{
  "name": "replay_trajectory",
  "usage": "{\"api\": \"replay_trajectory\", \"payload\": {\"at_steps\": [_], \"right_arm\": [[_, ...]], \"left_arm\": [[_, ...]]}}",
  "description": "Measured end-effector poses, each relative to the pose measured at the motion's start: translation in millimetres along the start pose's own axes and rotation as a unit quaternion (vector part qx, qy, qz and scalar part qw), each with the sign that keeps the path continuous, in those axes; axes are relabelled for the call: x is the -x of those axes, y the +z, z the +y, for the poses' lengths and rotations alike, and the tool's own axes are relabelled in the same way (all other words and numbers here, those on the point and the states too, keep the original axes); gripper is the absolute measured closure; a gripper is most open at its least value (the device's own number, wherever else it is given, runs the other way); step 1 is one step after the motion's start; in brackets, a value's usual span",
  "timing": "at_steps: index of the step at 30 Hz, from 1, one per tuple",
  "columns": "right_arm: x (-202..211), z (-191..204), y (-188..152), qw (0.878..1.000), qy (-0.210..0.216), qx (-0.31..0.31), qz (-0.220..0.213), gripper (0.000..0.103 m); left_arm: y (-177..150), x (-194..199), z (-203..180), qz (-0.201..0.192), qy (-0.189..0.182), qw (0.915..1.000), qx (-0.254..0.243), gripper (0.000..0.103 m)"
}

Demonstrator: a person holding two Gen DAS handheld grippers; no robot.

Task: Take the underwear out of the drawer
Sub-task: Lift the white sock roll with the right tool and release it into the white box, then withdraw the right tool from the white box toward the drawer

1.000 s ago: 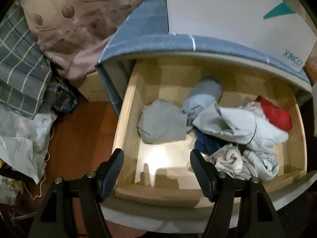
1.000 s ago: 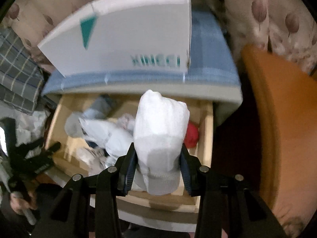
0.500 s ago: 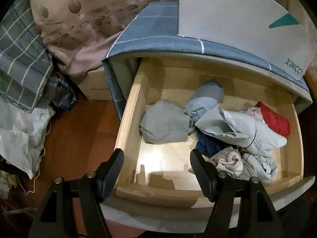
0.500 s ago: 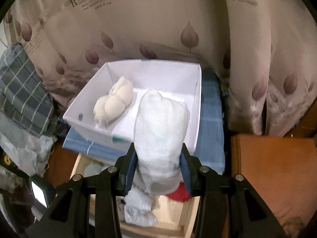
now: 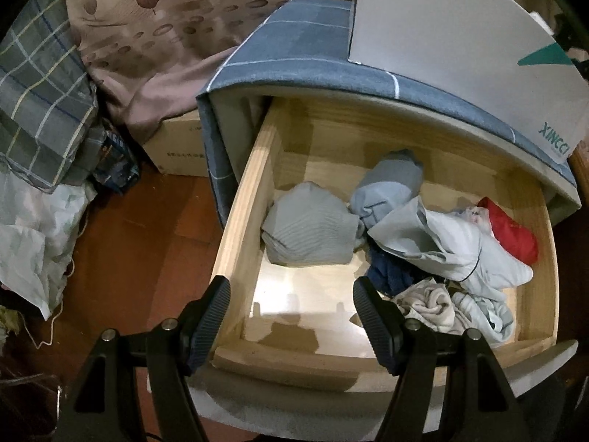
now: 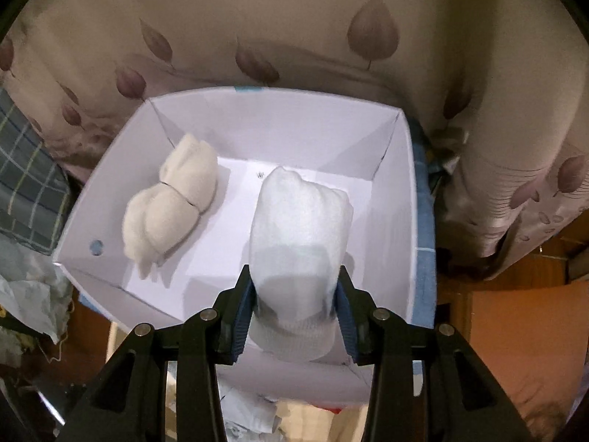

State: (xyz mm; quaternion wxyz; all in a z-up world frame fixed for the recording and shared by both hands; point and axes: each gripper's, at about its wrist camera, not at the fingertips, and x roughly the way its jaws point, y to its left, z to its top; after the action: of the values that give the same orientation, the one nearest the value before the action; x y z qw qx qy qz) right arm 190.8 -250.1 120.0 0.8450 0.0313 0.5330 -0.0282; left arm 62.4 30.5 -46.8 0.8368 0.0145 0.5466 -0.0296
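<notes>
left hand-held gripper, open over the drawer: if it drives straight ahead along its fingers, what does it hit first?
Probably the bare wooden drawer floor, just short of the folded grey garment. The left hand-held gripper is open and nothing shows between its fingers before that. Depth is unclear, so the garment's near edge could come first.

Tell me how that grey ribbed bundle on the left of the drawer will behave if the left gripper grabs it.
The grey ribbed bundle looks like soft folded knit, so it will probably squash and droop, not stay stiff. It seems light. The folds look loose, so it may unfold when lifted. The open left gripper hovers above the drawer.
</notes>
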Motion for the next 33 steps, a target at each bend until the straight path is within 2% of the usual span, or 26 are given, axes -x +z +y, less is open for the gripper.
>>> {"api": "replay_trajectory", "payload": {"at_steps": [3, 6, 10, 12, 16, 21, 26, 30, 33], "right_arm": [[-21, 1, 2, 1.000, -0.004, 0.004, 0.020, 0.063], [-28, 9, 5, 0.999, -0.029, 0.030, 0.022, 0.061], [-30, 12, 7, 0.999, -0.015, 0.030, 0.025, 0.062], [-28, 11, 7, 0.999, -0.013, 0.024, 0.023, 0.053], [-15, 9, 1, 1.000, 0.000, 0.021, 0.013, 0.053], [22, 11, -24, 0.999, 0.023, 0.042, -0.004, 0.053], [58, 5, -64, 0.998, 0.040, 0.051, -0.022, 0.053], [65, -1, -96, 0.997, 0.041, 0.063, -0.016, 0.053], [52, -3, -126, 0.996, 0.043, 0.077, 0.010, 0.053]], "left_arm": [[1, -2, 4, 0.003, -0.010, 0.9999, 0.012, 0.032], [1, -5, 7, 0.007, -0.016, 0.9996, 0.021, 0.032], [2, -7, 8, 0.012, -0.020, 0.9994, 0.025, 0.032], [2, -7, 7, 0.012, -0.018, 0.9995, 0.024, 0.032], [2, -8, 6, 0.013, -0.015, 0.9995, 0.022, 0.032], [2, -9, 4, 0.021, -0.009, 0.9996, 0.018, 0.032], [0, -7, 0, 0.021, -0.001, 0.9998, 0.000, 0.032], [-1, -4, -2, 0.018, 0.005, 0.9998, -0.011, 0.032], [-3, 0, -1, 0.012, 0.009, 0.9998, -0.013, 0.032]]}}
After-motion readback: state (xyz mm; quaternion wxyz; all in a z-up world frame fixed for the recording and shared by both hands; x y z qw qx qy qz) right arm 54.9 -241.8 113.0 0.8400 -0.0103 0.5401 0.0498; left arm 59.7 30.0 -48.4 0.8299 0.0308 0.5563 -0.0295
